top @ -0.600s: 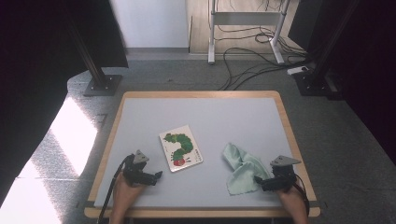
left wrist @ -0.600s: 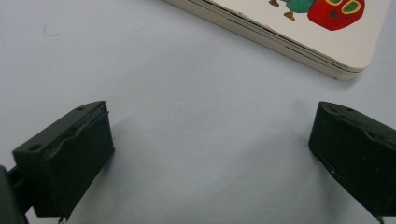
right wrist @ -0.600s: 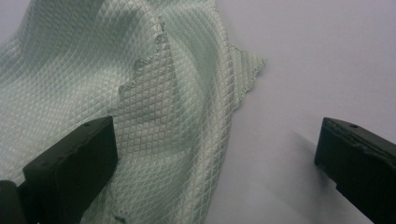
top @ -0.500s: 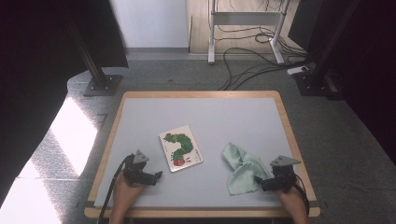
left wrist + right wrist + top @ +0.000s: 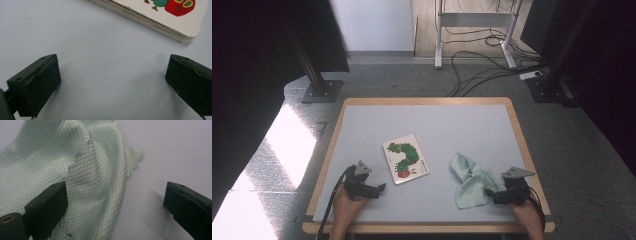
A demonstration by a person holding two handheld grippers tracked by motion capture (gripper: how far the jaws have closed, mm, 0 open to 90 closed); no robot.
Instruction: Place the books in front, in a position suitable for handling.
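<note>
Approach step: the right gripper (image 5: pixel 490 194), fingers spread wide, straddles the green cloth's (image 5: pixel 472 181) edge and needs to close, while the left gripper (image 5: pixel 379 189) waits with fingers apart beside the book (image 5: pixel 405 158).

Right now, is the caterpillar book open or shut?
Shut. The white board book with the green caterpillar lies flat, cover up, its page edges stacked together in the left gripper view.

Both grippers are held low near the table's (image 5: pixel 362 107) front edge: the left gripper (image 5: pixel 380 189) toward the left corner, the right gripper (image 5: pixel 487 193) toward the right, jaws spread wide.
</note>
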